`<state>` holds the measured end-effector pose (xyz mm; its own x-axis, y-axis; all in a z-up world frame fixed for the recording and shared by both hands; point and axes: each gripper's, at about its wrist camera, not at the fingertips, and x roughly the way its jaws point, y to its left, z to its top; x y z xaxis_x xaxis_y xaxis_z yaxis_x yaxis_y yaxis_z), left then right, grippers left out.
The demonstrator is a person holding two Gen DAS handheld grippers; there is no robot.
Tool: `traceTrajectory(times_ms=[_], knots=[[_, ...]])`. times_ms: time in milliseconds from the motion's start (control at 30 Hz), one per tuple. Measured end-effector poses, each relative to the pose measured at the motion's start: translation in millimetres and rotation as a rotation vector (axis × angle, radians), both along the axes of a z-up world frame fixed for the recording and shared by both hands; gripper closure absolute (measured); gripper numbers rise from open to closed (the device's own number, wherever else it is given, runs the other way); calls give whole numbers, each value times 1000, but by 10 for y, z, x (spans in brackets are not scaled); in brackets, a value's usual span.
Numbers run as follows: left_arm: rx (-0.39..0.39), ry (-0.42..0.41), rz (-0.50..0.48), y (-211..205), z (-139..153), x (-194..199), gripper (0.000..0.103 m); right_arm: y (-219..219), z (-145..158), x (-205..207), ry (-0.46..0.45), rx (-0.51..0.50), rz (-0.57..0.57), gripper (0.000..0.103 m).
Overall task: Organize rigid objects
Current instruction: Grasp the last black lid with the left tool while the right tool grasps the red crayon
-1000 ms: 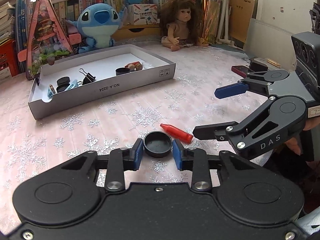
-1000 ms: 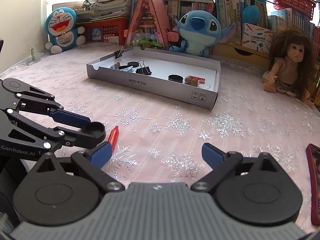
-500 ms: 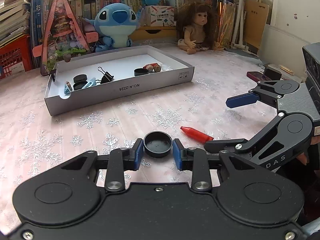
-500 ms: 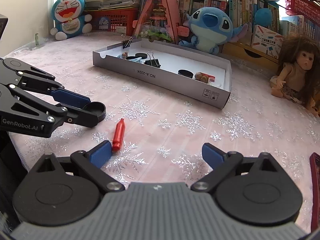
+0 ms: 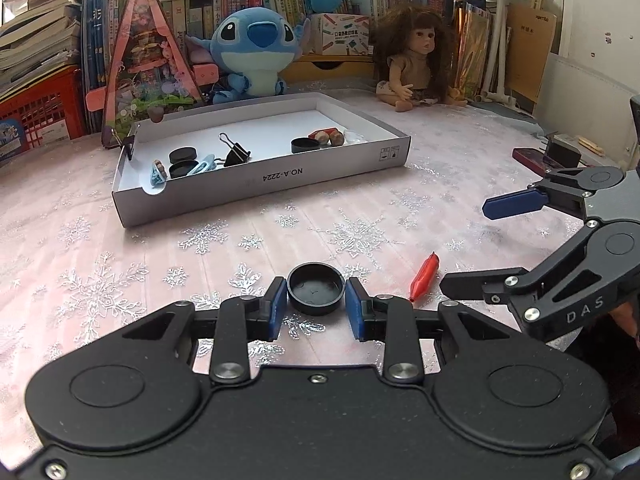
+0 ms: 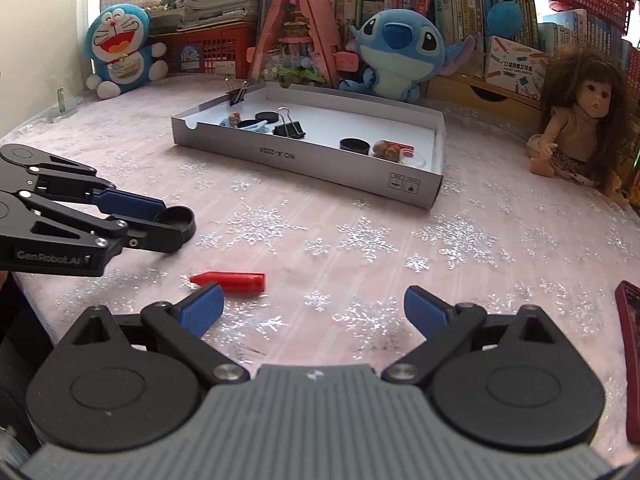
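Snowflake tablecloth (image 5: 100, 248) is looking slippery, I'm pinching black cap (image 5: 316, 289) in left gripper (image 5: 316, 304), right gripper (image 6: 312, 308) gaping, cap might pop out.

A home playroom: crammed bookshelves (image 5: 224, 8), Stitch plush (image 5: 252, 50), doll (image 5: 416, 60), snowflake tablecloth (image 5: 120, 264).

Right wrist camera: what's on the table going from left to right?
Left gripper holding the black cap → red crayon → white tray → doll → dark red case at the edge.
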<state>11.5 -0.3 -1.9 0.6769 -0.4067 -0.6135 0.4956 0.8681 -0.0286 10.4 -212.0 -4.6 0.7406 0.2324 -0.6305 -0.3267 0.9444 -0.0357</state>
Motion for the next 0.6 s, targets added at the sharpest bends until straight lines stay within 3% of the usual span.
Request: traceTrajectory(times_ms=[267,600], knots=[[-3,-5,118,139,17,-40,73,283,-14,-109,-7,69,24,12],[-17,-6,185,249,13,-38,73,427,-56,-100,-22,51,-15,40]])
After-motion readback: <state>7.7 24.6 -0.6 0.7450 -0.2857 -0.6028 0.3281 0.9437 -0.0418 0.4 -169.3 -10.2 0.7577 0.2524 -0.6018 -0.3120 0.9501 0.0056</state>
